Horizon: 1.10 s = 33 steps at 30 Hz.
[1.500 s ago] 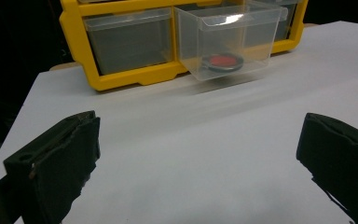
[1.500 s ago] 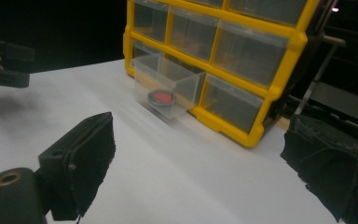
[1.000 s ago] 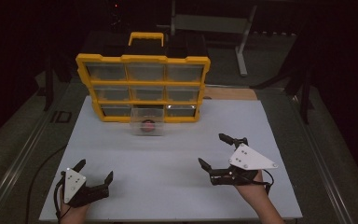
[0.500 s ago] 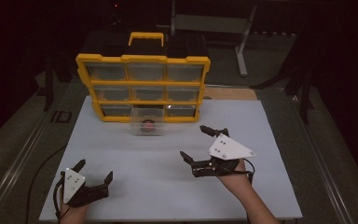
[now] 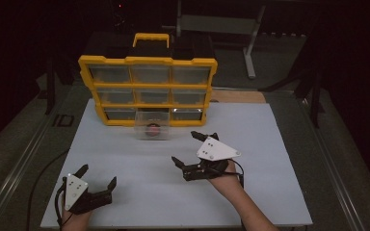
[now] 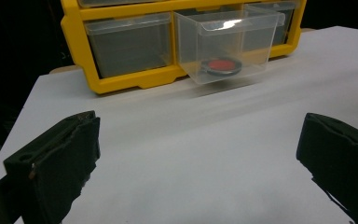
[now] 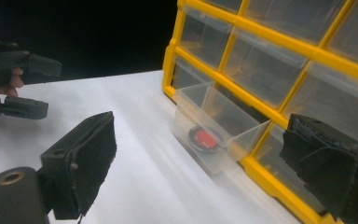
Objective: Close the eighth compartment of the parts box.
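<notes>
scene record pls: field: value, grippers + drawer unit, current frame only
surface: white board
organizer: yellow drawer cabinet, upright at the far edge of the board
open drawer: clear drawer, bottom row middle, pulled out
contents: red and black round object in the open drawer
left gripper: open, empty, near corner of the board
right gripper: open, empty, in front of the drawer, not touching it

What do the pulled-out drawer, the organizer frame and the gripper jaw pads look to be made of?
The drawer: clear, glossy plastic, probably rigid; the red disc inside shows through its walls.
The organizer frame: opaque yellow plastic by the look, smooth, with moulded dividers.
The pads of the right gripper: matte black, rough-edged, seemingly foam or soft rubber; the exact material is uncertain.
</notes>
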Tool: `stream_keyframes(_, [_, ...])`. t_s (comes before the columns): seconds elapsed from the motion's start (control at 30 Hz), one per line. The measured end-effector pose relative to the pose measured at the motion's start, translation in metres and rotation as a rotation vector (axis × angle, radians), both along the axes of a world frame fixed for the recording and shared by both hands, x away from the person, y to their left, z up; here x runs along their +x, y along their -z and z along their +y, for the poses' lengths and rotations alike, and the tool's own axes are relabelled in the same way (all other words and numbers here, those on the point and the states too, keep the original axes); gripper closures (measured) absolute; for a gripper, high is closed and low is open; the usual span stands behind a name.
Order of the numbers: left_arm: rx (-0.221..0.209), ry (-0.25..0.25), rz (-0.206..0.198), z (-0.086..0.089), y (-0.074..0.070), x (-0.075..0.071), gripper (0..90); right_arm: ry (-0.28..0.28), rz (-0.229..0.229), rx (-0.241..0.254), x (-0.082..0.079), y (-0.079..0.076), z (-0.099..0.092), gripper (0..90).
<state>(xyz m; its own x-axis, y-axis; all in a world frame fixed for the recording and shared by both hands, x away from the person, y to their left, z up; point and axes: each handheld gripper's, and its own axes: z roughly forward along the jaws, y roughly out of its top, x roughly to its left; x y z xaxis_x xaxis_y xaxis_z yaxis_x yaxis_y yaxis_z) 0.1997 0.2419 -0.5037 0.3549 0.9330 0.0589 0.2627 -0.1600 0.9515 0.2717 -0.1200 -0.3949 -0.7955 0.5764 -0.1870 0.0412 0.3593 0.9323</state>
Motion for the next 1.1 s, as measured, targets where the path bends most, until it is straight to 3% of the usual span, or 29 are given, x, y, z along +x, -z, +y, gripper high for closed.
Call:
stream_keyframes(0.73, [-0.002,0.001,-0.003,0.0,-0.001,-0.001,0.0,0.04,0.103,-0.037,0.026,0.057,0.026,15.9])
stream_keyframes(1.1, [-0.002,0.004,-0.003,0.001,-0.001,-0.001,0.0,0.068,0.147,-0.071,0.039,0.077,0.033,19.1])
